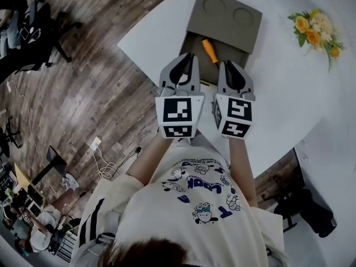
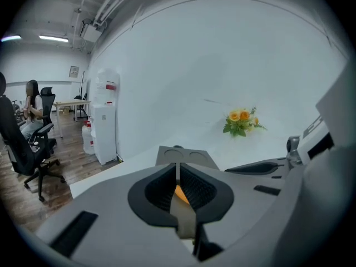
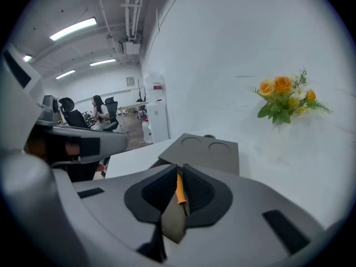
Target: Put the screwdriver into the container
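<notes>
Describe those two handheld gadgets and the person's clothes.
Both are pale grey tools, the left gripper and right gripper, each with two curved jaws lined with black ribbed pads. Each carries a cube bearing black-and-white square markers. No cables show. The person wears a cream T-shirt with blue cartoon prints.

Pretty bright, even light from ceiling tubes [image 3: 72,29]; white tabletop [image 1: 289,93] nearly blown out, heavy fisheye warp, dark corners.

Two grippers side by side, tilted down.
The left gripper [image 1: 188,57] and right gripper [image 1: 228,65] sit close together, forearms extended, both pairs of jaws closed.
</notes>
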{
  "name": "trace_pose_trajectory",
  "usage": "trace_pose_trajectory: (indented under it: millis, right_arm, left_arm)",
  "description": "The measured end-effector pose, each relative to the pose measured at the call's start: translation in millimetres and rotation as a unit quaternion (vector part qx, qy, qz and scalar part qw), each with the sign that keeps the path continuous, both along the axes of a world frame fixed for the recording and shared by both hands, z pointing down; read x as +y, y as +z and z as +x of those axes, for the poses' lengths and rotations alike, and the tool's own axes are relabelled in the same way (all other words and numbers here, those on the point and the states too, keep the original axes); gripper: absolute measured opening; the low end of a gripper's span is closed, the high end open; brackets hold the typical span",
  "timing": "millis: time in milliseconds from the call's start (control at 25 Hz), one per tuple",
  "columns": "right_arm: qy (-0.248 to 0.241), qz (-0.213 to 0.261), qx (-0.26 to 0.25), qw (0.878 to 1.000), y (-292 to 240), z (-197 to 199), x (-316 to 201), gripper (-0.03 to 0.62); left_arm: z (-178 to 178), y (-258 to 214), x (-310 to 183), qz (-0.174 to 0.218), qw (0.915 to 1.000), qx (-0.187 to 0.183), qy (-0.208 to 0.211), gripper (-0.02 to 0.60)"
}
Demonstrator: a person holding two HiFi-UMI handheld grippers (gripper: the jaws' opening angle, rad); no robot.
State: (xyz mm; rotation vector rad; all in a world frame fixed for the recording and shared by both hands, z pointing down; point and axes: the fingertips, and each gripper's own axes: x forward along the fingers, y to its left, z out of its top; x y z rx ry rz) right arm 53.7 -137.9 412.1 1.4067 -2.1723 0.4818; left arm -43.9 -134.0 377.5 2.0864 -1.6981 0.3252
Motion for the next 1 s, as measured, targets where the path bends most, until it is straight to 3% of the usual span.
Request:
trace_pose_trajectory:
  millis: [440,1000]
  right_arm:
    - [0.042,0.065,-0.034,0.996,-50.3,21.2,16.6,0.041]
    - [0.046,0.079,-0.050,0.995,-68.4,24.2,24.8,0.037]
  left_arm:
    - [18.6,-40.8,15.2,0.045,0.9988,-0.008,0.016,0.032]
    - [24.3,-57.0,25.7,0.062,0.9978,-0.016,0.018,0.032]
